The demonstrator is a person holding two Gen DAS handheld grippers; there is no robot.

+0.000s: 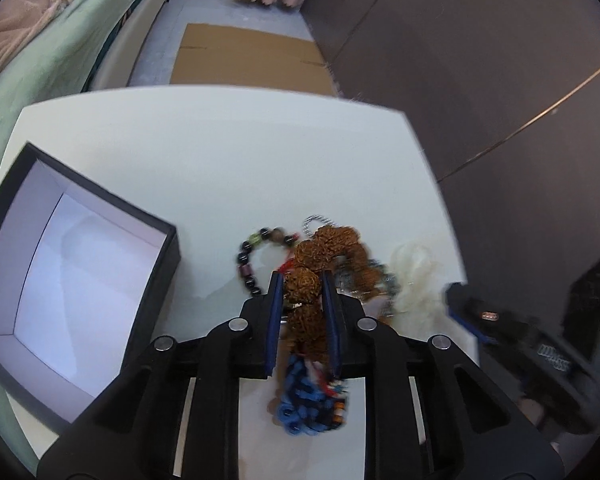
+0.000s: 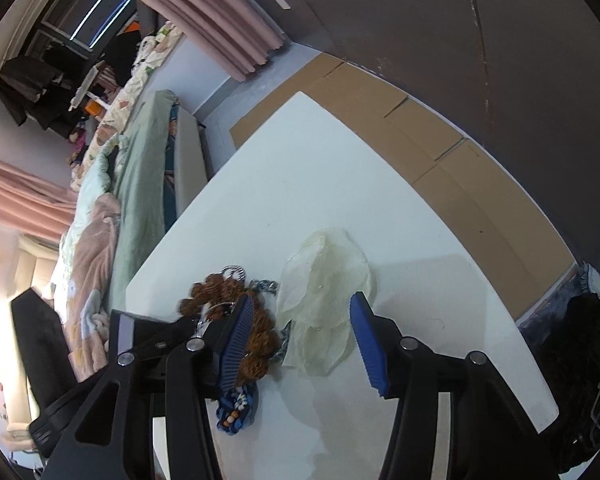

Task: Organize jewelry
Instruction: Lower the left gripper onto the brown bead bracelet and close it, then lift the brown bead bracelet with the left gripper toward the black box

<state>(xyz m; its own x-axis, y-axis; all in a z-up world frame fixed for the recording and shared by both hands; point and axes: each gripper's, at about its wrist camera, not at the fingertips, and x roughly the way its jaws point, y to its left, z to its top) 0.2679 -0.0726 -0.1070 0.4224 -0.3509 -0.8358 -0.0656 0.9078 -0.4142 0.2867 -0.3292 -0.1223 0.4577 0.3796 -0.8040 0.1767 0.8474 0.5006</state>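
Left gripper [image 1: 302, 284] clamped on brown bead strand [image 1: 306, 282], right of the open box [image 1: 156, 264]; next, carry it boxward. Right gripper [image 2: 302, 312] spread apart.

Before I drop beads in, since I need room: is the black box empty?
Empty as far as shown: the box is open-topped and only its bare white lining shows; its near corner is cut off.

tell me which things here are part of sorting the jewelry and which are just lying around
Part of the job:
brown bead strand, between the left gripper fingers
dark bead bracelet
blue bead bunch
open box
sheer pouch, before the open right gripper

Lying about:
flattened cardboard
bedding
curtain
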